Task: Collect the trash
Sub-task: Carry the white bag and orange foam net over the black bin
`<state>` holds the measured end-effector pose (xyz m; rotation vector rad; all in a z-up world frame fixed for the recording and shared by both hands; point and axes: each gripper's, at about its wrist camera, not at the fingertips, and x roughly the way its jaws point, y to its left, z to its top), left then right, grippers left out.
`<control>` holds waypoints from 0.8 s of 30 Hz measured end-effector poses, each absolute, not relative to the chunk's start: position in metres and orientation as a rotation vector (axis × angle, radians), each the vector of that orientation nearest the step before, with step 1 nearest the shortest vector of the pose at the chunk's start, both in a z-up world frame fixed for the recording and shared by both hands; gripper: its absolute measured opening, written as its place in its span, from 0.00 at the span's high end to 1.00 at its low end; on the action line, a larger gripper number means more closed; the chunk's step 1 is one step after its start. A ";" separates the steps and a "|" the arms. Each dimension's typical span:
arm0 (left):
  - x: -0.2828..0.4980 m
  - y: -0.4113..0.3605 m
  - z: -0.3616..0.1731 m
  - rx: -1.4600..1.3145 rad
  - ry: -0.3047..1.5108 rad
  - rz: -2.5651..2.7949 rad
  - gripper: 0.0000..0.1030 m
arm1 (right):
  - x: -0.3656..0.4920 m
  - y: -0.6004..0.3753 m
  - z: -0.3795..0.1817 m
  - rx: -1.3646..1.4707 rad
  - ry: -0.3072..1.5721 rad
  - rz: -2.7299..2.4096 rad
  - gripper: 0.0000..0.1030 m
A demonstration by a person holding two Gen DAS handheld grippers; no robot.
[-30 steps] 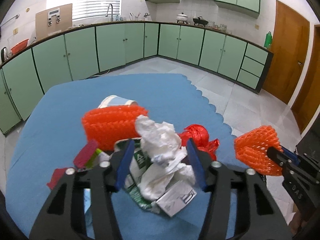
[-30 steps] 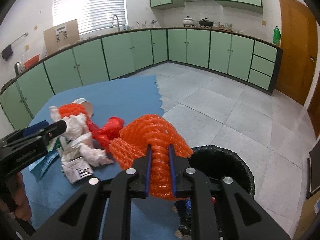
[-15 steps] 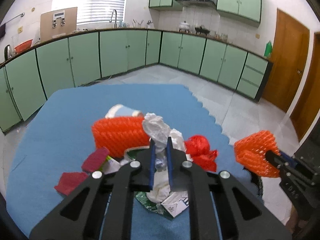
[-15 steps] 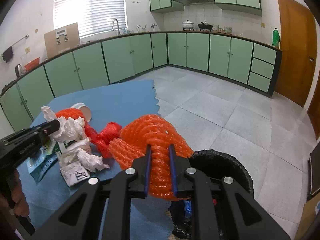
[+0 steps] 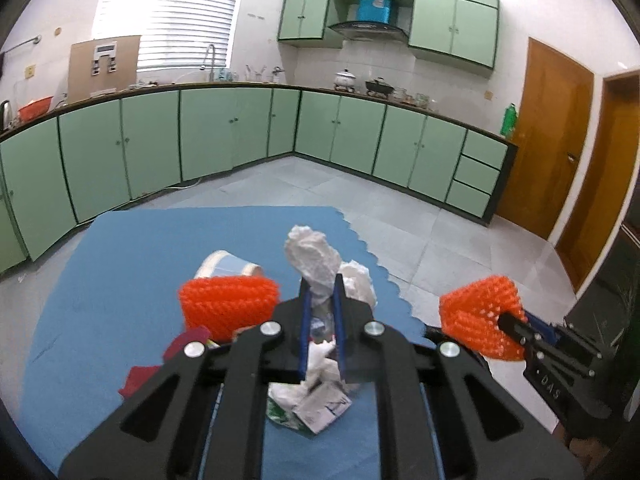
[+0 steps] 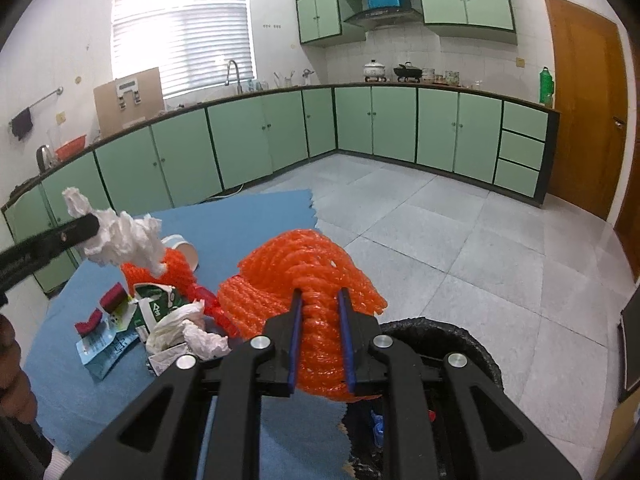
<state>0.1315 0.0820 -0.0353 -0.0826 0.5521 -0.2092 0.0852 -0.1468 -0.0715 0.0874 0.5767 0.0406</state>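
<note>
My left gripper [image 5: 321,284] is pinched on a crumpled white tissue [image 5: 310,254]; jaws just closed on it, wad sticks out past the tips toward 12 o'clock. From the right wrist view the same tissue [image 6: 120,238] hangs clear above the blue cloth [image 6: 224,232], left claw arm coming in from 9 o'clock.

My right gripper [image 6: 320,300] is clamped on an orange foam net [image 6: 298,268], blue pads pressed into its middle, net bulging out at 12 o'clock. In the left view that net [image 5: 478,310] sits at 3 o'clock, well apart from the pile.

Black trash bin [image 6: 444,338] at 4 to 5 o'clock of the right view, just below and beside the held net; some blue and red scraps inside, too dark to tell more.

Still on the cloth: second orange foam net [image 5: 228,304] at 9 o'clock of my left claw, paper cup [image 5: 228,262] lying on its side just behind it. More white tissue [image 6: 192,334], a green-and-white carton [image 6: 154,306], a light blue wrapper [image 6: 102,350] and dark red scraps [image 6: 102,308] heaped together near the table edge. A red plastic piece [image 6: 210,302] lies between the pile and my held net, partly hidden.

Part of a hand [image 6: 14,380] at the 8 o'clock edge.
</note>
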 end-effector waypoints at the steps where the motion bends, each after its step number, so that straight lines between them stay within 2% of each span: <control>1: 0.131 0.079 -0.037 -0.076 0.555 -0.216 0.91 | 0.086 -0.151 -0.069 0.089 0.574 0.035 0.83; 16: 0.123 -0.026 -0.065 -0.009 0.621 -0.448 0.91 | 0.052 -0.219 -0.058 0.122 0.568 -0.105 0.83; 24: 0.137 -0.095 -0.089 0.037 0.648 -0.550 0.91 | 0.051 -0.278 -0.075 0.155 0.606 -0.216 0.83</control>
